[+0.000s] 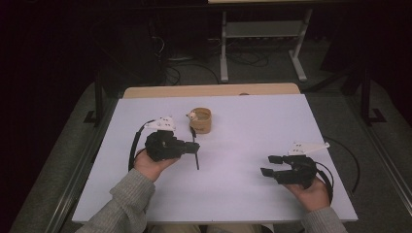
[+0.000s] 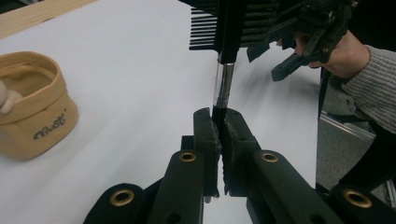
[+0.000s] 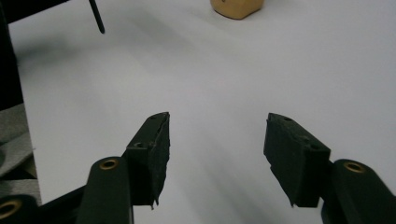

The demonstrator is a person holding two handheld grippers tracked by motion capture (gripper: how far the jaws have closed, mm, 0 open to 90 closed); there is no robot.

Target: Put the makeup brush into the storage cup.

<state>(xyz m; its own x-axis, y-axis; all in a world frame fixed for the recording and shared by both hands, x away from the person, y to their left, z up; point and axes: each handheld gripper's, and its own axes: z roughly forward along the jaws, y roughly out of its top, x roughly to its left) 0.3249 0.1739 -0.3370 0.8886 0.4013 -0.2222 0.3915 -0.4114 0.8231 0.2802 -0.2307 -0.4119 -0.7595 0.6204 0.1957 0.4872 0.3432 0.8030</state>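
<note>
Comb (image 2: 224, 28): your left hand-held gripper (image 2: 219, 135) clamps handle, teeth clear of tabletop (image 1: 243, 145). Right hand-held gripper (image 3: 215, 154) wide apart, empty, well right of comb.

A white rectangular tabletop (image 1: 252, 126) with a pale wooden strip (image 1: 209, 90) along its far edge stands on grey carpeted floor (image 1: 388, 141). Beyond it, a light-grey metal frame (image 1: 262, 36) and tangled black cables (image 1: 184, 68) (the room behind lies very dark).
</note>
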